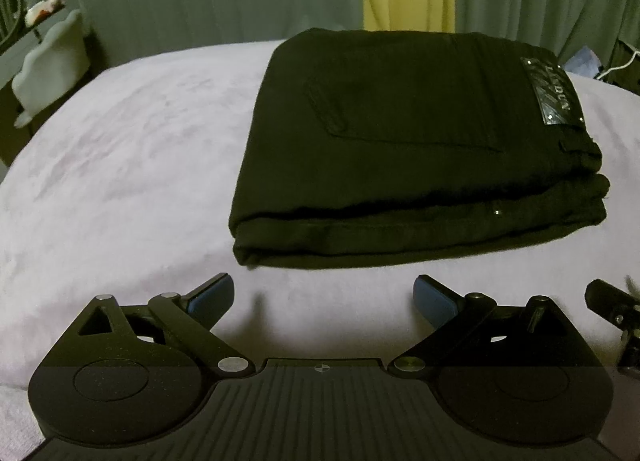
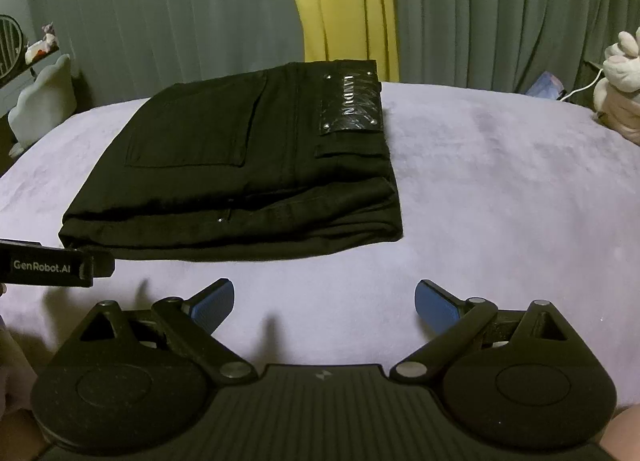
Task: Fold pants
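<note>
The black pants (image 1: 416,149) lie folded in a compact stack on the lilac bedcover (image 1: 120,165), so both the left gripper (image 1: 323,297) and right gripper (image 2: 324,299) hover just short, jaws wide, holding nothing, folding apparently complete.

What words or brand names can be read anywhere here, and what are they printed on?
"LANDUN": on the shiny patch sewn at the waistband of the folded black pants; the same patch is blurrier in the left view.
"GenRobot.AI": on the side of the left tongs, seen at the edge of the right view.
No other text is readable; the small emblem on each tool's body carries no letters.
</note>
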A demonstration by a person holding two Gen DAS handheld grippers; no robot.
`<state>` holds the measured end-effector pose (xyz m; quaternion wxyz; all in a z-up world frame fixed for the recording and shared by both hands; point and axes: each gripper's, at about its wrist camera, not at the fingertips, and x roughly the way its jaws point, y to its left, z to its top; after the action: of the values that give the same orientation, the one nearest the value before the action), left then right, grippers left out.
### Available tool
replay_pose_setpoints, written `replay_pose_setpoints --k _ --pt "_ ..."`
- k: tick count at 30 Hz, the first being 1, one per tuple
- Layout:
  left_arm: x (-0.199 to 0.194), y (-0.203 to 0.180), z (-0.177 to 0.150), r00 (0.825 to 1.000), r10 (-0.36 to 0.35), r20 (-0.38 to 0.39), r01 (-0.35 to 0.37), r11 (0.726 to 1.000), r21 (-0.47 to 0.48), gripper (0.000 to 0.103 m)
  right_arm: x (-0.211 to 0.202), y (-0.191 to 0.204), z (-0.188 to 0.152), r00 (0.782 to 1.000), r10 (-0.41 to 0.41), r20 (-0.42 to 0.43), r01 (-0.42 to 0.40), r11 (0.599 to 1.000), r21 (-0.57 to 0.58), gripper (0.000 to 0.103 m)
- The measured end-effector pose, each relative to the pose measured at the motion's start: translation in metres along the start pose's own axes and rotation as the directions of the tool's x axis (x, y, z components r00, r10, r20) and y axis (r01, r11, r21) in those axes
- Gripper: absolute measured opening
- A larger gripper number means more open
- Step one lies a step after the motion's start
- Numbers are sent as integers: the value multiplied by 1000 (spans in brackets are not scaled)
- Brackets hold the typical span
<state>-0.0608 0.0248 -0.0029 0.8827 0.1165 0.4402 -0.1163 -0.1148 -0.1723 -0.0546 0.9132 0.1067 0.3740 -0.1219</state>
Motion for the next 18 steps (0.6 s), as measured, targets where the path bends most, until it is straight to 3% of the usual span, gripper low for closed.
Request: replay_pose_setpoints --k 18 --pt "3 -1 0 1000 3 -7 -3 1000 1 100 -2 -5 1 1000 -3 8 3 1000 -6 97"
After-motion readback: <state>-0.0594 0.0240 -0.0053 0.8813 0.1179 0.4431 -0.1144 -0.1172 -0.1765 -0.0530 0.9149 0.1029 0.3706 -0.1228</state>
